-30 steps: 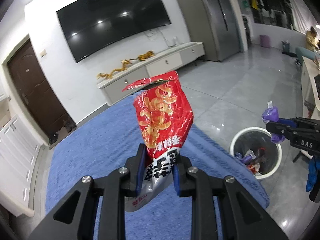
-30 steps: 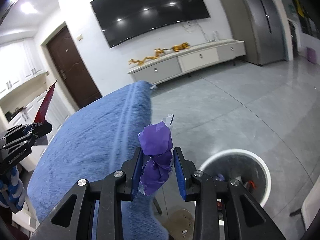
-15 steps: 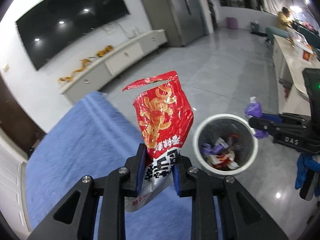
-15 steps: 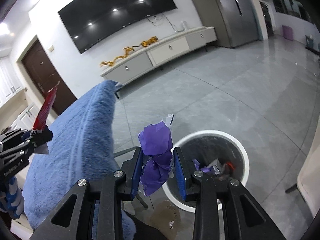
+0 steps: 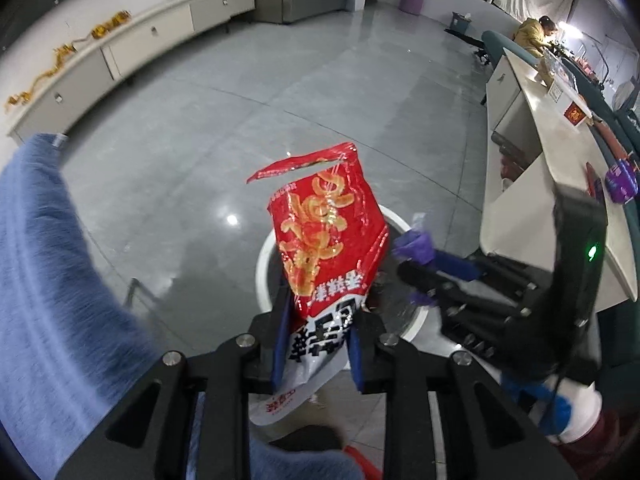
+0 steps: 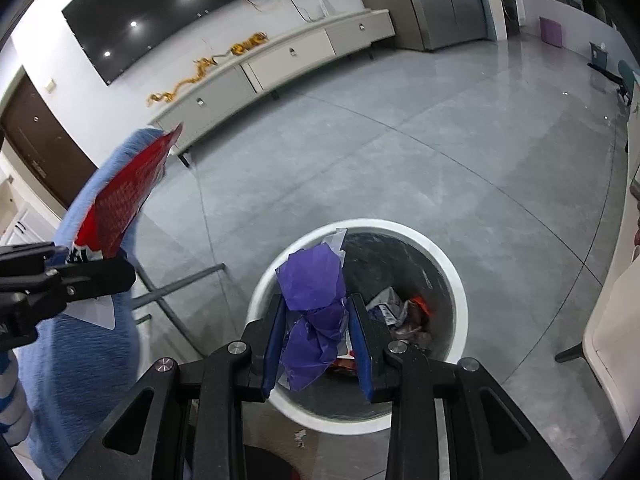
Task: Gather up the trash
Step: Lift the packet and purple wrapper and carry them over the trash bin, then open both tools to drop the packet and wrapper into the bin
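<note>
My left gripper (image 5: 316,344) is shut on a red and white snack bag (image 5: 328,248), held upright over the near rim of the white trash bin (image 5: 266,268). My right gripper (image 6: 316,344) is shut on a crumpled purple wrapper (image 6: 314,300), held above the bin (image 6: 456,280), which holds several pieces of trash. In the left wrist view the right gripper (image 5: 412,260) with the purple wrapper (image 5: 414,242) is just right of the bag. In the right wrist view the left gripper (image 6: 116,272) and the red bag (image 6: 124,196) are at the left.
A table with a blue cloth (image 5: 44,280) is at the left, its metal legs (image 6: 180,284) next to the bin. A white counter (image 5: 560,168) stands at the right. A long low cabinet (image 6: 280,60) runs along the far wall. Grey tiled floor (image 6: 400,160) surrounds the bin.
Both grippers have moved off the blue table toward the bin and tilted down. The bin now lies directly under the bag and the purple wrapper. Both grips are unchanged.
</note>
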Motion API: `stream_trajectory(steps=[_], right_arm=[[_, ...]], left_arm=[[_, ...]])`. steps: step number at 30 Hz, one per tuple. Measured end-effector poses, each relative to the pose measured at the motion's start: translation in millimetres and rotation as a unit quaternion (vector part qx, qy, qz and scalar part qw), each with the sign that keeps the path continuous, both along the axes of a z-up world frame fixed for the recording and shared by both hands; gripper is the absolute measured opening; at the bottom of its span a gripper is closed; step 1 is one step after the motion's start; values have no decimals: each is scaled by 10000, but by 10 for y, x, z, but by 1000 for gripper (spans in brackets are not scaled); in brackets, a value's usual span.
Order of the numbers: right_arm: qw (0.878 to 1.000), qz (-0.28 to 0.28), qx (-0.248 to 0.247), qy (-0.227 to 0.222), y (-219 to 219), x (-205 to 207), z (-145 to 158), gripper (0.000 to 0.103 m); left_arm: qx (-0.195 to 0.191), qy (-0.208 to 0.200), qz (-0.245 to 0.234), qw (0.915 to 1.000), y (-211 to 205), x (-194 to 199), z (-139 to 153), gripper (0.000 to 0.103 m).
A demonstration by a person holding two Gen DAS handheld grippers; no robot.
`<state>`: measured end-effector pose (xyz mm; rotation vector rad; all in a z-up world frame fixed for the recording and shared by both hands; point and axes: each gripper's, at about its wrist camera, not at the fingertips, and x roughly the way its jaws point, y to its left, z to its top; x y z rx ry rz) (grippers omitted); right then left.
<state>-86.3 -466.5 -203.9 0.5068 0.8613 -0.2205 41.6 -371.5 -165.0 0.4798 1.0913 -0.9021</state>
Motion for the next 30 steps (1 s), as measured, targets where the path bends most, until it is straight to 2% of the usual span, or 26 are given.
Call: stream_trajectory(steps=[4, 8, 10, 11, 13, 17, 26, 28, 30], right_arm=[[9997, -61, 69, 234, -98, 110, -167, 31], [9989, -167, 152, 421, -188, 182, -317, 31], [9984, -221, 159, 493, -209, 198, -372, 38], [9981, -265, 141, 535, -220, 196, -400, 45], [9977, -323, 115, 584, -229, 190, -429, 47], [9971, -364, 27, 665, -219, 159, -432, 50], [9965, -640, -125, 525, -202, -33, -203, 51], [9969, -653, -139, 418, -165, -77, -92, 51], [9979, -578, -154, 250, -81, -98, 50, 51]], left_arm=[[28, 323, 43, 9995, -134, 129, -135, 27], [39, 579, 63, 9983, -234, 204, -267, 35], [-9, 763, 82, 9971, -289, 232, -318, 43], [-29, 825, 97, 9965, -293, 254, -323, 47], [-58, 901, 134, 9958, -335, 268, -345, 51], [-111, 991, 180, 9949, -350, 295, -362, 52], [-328, 973, 274, 9943, -222, 267, -250, 52], [-440, 751, 338, 9956, -112, 236, -134, 52], [-588, 322, 503, 9965, 51, 185, 55, 52]])
